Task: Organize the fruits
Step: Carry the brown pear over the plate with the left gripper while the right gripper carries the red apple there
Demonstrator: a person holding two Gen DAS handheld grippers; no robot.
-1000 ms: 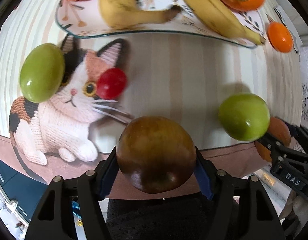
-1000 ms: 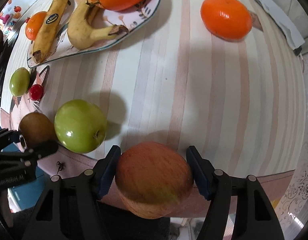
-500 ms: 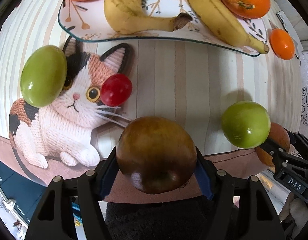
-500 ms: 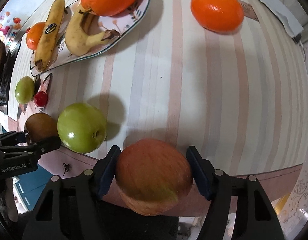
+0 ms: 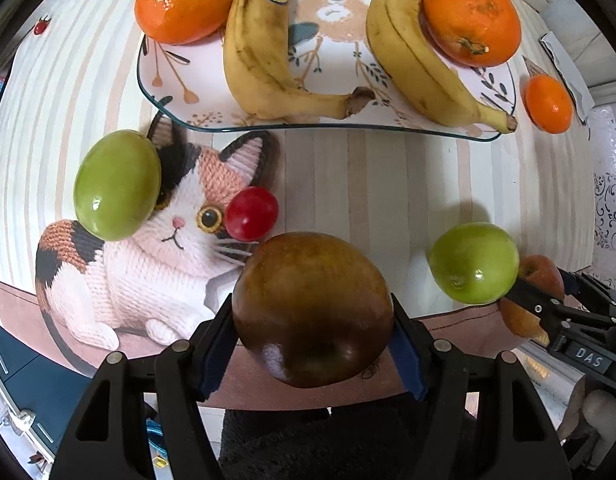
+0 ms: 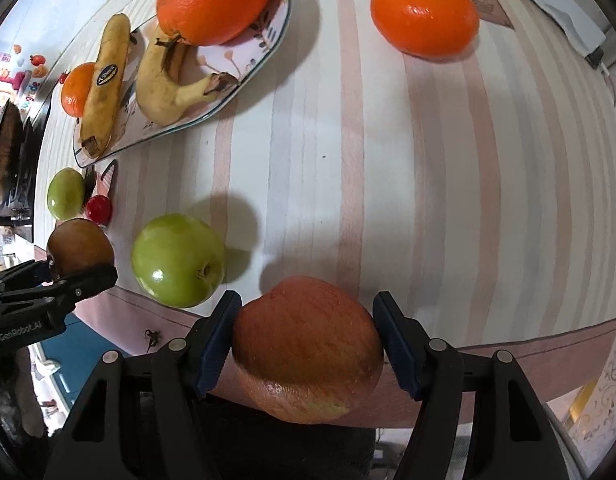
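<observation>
left gripper pinches a dark brown round apple between its blue pads, held above the near edge of the striped tablecloth. right gripper clamps a red-orange apple the same way, also at the near edge. a glossy green apple rests on the cloth between the two held fruits. a green oval fruit and a small red round fruit lie on the knitted-cat picture. the patterned glass plate holds two bananas and two oranges; a loose orange sits apart.
</observation>
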